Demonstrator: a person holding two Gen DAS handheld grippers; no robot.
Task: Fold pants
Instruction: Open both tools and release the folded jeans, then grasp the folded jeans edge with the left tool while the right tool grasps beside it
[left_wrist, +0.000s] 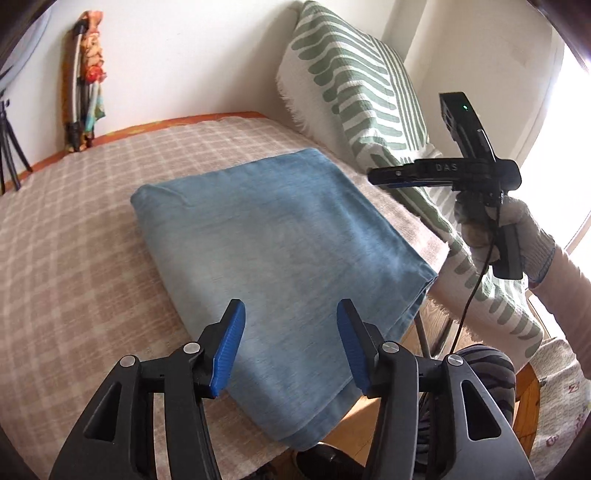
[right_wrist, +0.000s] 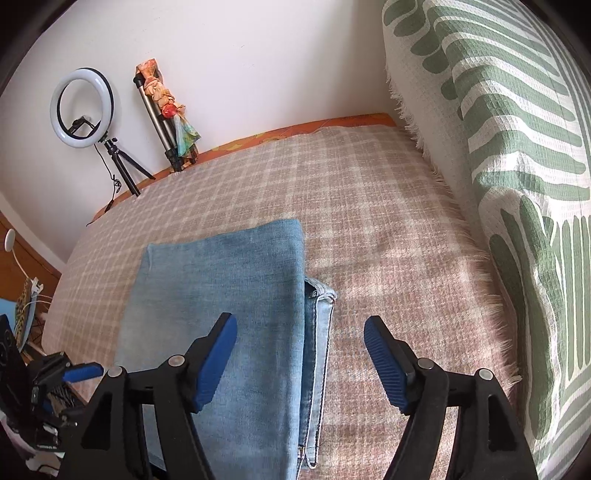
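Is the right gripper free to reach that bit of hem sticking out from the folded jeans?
Probably yes. The right gripper is open above the jeans, and the hem lies uncovered just ahead on the blanket, with nothing between.

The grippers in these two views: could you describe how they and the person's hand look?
Both the left gripper and right gripper have black frames, silver pivot bolts and ribbed blue pads. A white knit glove with blue cuff trim, a pale sleeve and a black cable show.
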